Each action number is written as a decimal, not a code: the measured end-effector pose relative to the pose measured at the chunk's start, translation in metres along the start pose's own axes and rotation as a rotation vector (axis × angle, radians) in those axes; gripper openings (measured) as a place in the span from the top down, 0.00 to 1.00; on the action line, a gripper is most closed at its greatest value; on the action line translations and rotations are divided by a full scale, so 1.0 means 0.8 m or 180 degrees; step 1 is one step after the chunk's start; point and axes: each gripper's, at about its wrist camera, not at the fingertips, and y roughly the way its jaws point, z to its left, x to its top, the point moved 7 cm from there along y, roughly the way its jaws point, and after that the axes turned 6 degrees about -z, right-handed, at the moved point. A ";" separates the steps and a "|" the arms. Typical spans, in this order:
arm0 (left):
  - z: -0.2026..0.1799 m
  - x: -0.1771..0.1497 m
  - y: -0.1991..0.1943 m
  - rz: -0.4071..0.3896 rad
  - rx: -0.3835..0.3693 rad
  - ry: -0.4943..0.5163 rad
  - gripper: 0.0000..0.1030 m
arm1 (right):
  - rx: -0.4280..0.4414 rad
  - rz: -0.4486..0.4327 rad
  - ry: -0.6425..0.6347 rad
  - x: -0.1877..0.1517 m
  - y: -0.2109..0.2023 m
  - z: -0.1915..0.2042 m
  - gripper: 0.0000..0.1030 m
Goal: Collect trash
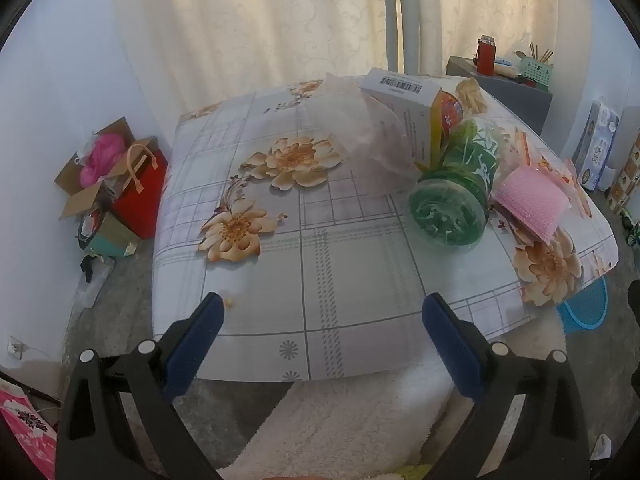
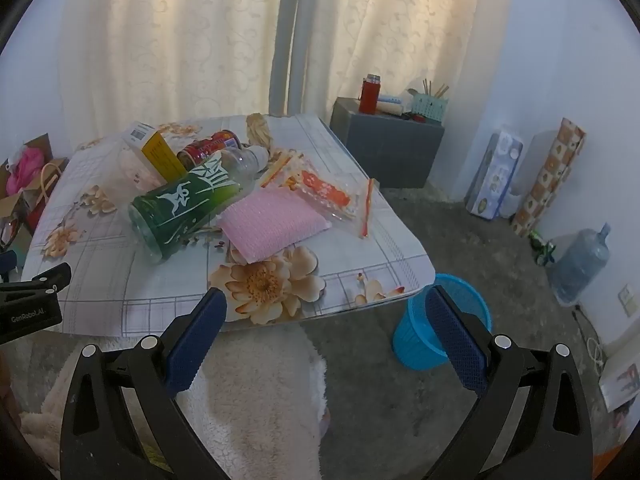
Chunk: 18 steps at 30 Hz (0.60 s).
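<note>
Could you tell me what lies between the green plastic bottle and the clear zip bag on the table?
A pink bubble-wrap pouch lies between green plastic bottle and clear zip bag, in the right wrist view.

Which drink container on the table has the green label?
The plastic bottle, lying on its side with its clear neck pointing toward the curtain. The other one, the can behind it, is red.

The table [image 1: 320, 240] hides most of the blue basket [image 1: 586, 312]; a clear bag [image 1: 368, 136] veils the box [image 1: 404, 100].
</note>
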 end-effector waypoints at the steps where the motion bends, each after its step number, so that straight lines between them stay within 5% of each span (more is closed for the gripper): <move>1: 0.000 0.000 0.000 -0.0004 0.0001 -0.0003 0.05 | -0.0002 -0.0007 -0.0001 0.000 0.000 0.000 0.07; 18: 0.001 -0.006 0.000 0.0016 -0.0001 -0.0010 0.05 | 0.0002 -0.0022 -0.0003 0.003 0.006 0.002 0.07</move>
